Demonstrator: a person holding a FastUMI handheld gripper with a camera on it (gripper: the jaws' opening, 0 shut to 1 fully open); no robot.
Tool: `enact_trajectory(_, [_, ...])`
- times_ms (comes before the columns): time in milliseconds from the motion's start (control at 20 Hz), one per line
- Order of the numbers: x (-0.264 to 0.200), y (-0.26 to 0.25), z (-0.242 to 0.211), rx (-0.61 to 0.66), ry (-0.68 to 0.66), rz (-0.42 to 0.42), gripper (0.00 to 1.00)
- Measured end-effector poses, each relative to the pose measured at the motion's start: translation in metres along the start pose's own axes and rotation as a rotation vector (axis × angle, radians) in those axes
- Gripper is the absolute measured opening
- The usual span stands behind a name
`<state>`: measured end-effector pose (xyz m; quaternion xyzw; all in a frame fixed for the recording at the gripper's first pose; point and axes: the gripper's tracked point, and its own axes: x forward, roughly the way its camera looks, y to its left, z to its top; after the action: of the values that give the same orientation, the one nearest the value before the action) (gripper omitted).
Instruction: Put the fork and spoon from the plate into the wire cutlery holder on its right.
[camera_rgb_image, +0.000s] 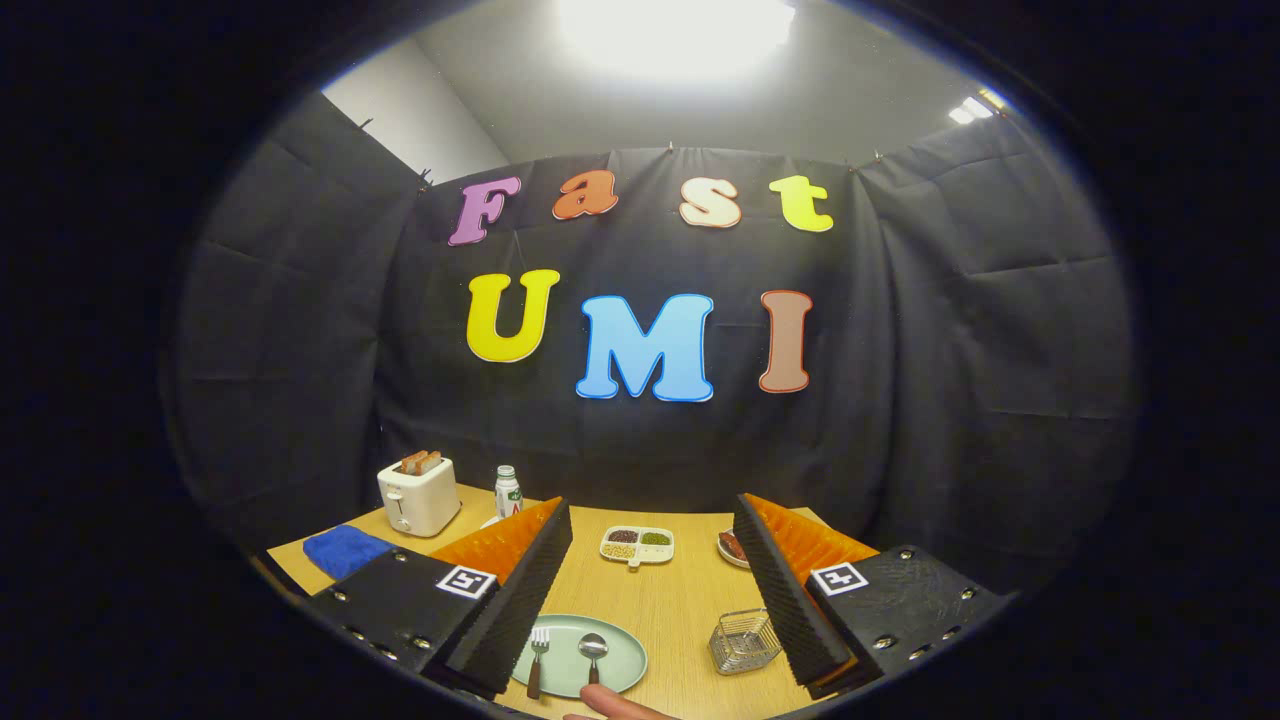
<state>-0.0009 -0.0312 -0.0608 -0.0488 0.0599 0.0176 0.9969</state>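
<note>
While your gripper (650, 600) hangs with fingers spread wide and grasping nothing, the wooden-handled fork (537, 660) and spoon (593, 655) lie side by side on the pale green round plate (622, 668) between them. Just right of it on the light wooden desk (680, 600) stands the silver wire cutlery holder (743, 641).

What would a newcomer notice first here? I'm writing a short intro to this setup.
Between the open tool's fingers lies a round pale green plate holding a fork and a spoon, side by side. To the plate's right stands a small wire cutlery holder. Beyond, on the wooden table, sit a white toaster and a divided snack dish.
</note>
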Motion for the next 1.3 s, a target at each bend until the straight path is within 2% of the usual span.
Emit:
enact_trajectory(500, [0.004,0.004,-0.04,-0.003,0.092,0.03,0.99])
enact_trajectory(900, [-0.005,0.02,-0.124,-0.084,0.339,0.136,0.99])
enact_trajectory(1300, [-0.017,0.036,-0.19,-0.159,0.512,0.201,0.99])
